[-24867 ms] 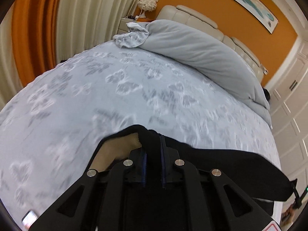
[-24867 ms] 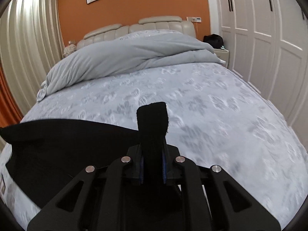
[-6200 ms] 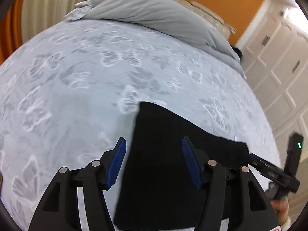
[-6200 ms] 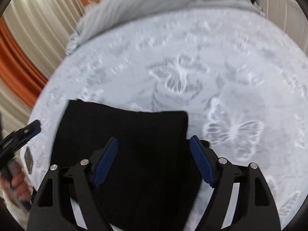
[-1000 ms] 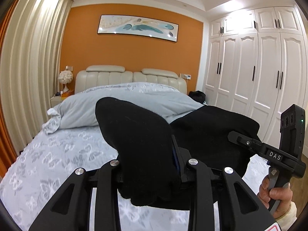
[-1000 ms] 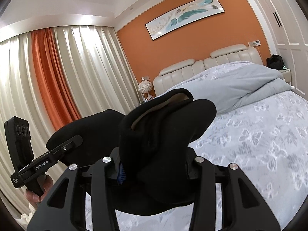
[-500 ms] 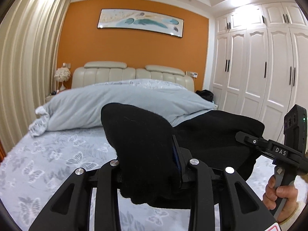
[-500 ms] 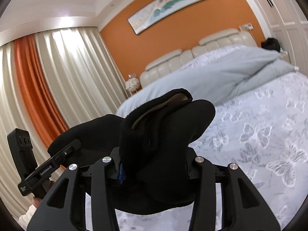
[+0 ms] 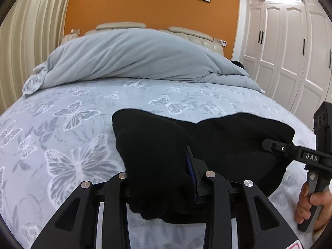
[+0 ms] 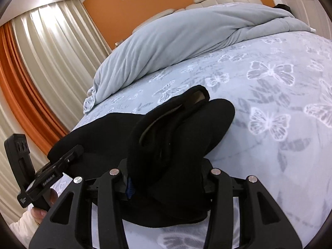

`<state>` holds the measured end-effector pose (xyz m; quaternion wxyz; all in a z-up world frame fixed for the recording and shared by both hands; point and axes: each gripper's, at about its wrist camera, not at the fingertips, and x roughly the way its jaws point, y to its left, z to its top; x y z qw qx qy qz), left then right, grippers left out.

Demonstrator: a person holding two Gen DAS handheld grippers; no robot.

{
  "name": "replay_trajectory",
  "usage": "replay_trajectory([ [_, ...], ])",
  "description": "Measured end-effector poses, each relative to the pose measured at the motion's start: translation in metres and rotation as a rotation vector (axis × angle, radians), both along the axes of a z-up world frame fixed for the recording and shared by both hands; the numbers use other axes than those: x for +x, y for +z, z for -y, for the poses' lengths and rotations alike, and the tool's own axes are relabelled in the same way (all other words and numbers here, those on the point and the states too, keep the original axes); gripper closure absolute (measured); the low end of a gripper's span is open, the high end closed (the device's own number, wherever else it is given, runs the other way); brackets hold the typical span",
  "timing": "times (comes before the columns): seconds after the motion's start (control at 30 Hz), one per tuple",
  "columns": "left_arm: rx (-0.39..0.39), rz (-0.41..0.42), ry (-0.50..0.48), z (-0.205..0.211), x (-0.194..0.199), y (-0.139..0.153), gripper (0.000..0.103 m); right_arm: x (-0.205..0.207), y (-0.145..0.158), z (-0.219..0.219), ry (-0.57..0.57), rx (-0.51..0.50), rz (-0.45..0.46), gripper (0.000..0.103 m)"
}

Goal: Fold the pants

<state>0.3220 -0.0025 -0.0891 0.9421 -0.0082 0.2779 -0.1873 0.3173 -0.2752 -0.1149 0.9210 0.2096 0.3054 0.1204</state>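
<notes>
The black pants [image 9: 217,145] hang as a folded bundle between both grippers, just above the butterfly-patterned bed cover [image 9: 72,128]. My left gripper [image 9: 161,178] is shut on the bundle's left end; thick cloth bulges over and hides its fingers. My right gripper [image 10: 166,178] is shut on the other end [image 10: 186,128], where a tan inner lining shows at the waistband. Each view shows the other gripper at the side: the right one [image 9: 290,151] and the left one [image 10: 62,161], both clamped on the cloth.
A grey duvet [image 9: 134,56] is heaped across the head of the bed. White wardrobe doors [image 9: 290,51] stand on the right, beige and orange curtains [image 10: 41,62] on the left. The patterned cover [image 10: 280,103] stretches ahead of the bundle.
Both grippers have tilted down and lowered toward the bed with the pants still held; the bed cover now fills the views where the wall and ceiling showed before.
</notes>
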Motion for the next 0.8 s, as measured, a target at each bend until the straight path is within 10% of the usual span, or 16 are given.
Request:
replay_trajectory([
  [0.3, -0.043, 0.102, -0.001, -0.01, 0.006, 0.058, 0.072, -0.004, 0.054, -0.008, 0.007, -0.004, 0.113, 0.06],
  [0.5, 0.071, -0.105, -0.002, -0.01, 0.018, -0.012, 0.062, 0.011, -0.018, -0.005, 0.031, -0.037, -0.157, 0.038],
  [0.67, -0.224, -0.206, 0.034, -0.057, 0.025, -0.016, 0.031, 0.009, -0.007, 0.012, 0.012, 0.083, -0.106, 0.013],
  [0.73, -0.297, -0.26, 0.085, -0.068, 0.041, -0.013, 0.02, 0.021, -0.01, 0.014, 0.022, 0.134, -0.136, 0.014],
  [0.8, -0.298, -0.36, 0.072, -0.064, 0.064, -0.019, 0.026, 0.033, -0.018, 0.01, 0.029, 0.132, -0.2, 0.04],
])
